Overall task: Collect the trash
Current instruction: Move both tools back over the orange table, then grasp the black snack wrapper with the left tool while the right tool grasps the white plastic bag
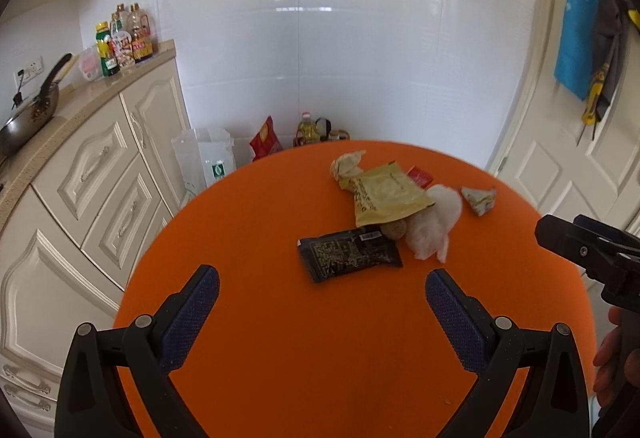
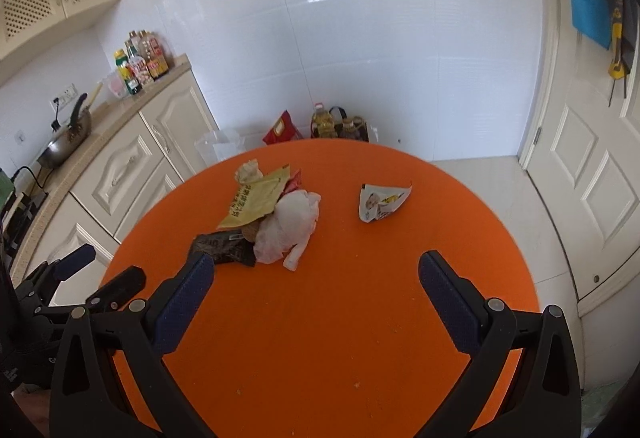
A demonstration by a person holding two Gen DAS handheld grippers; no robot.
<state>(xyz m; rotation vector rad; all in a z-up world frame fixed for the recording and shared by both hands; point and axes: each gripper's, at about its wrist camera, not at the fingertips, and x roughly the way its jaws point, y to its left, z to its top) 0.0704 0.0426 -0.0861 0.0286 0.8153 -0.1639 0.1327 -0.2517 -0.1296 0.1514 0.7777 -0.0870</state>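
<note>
Trash lies on a round orange table (image 1: 280,338) (image 2: 360,318). A black wrapper (image 1: 348,256) (image 2: 224,248), a yellow packet (image 1: 384,194) (image 2: 256,202), a crumpled white plastic bag (image 1: 434,222) (image 2: 288,226), a crumpled paper ball (image 1: 346,164) (image 2: 248,171) and a small red wrapper (image 1: 420,176) form a pile. A white printed wrapper (image 1: 478,200) (image 2: 382,202) lies apart to the right. My left gripper (image 1: 322,286) is open and empty, just short of the black wrapper. My right gripper (image 2: 316,274) is open and empty, near the pile.
Cream kitchen cabinets (image 1: 100,174) with a pan (image 1: 28,118) and bottles (image 1: 124,42) stand left. A plastic bag (image 1: 204,158), a red bag (image 1: 266,140) and an oil bottle (image 1: 308,130) sit on the floor behind the table. A white door (image 2: 592,166) is at right.
</note>
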